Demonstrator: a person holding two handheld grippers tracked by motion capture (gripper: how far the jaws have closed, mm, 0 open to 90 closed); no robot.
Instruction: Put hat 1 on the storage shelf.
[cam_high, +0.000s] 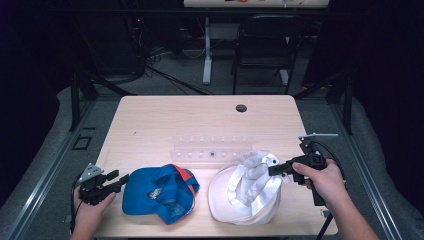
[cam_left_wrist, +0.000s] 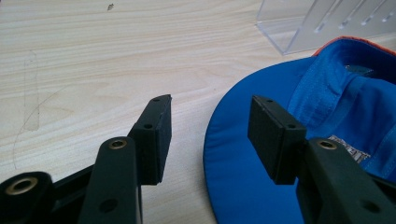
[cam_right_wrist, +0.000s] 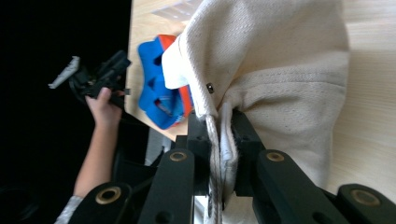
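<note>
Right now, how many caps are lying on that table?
2: a blue cap near the table's front left, beside the open left gripper, and a white cap at front right, pinched by the right gripper.

The left gripper (cam_high: 120, 178), held low in the person's left hand (cam_high: 89, 207), lies near level with its two black jaws spread apart, nothing between them. The right gripper (cam_high: 272, 170), gripped in the right hand (cam_high: 322, 181), is rolled onto its side, jaws clamped together on a fold of cream fabric.
</note>
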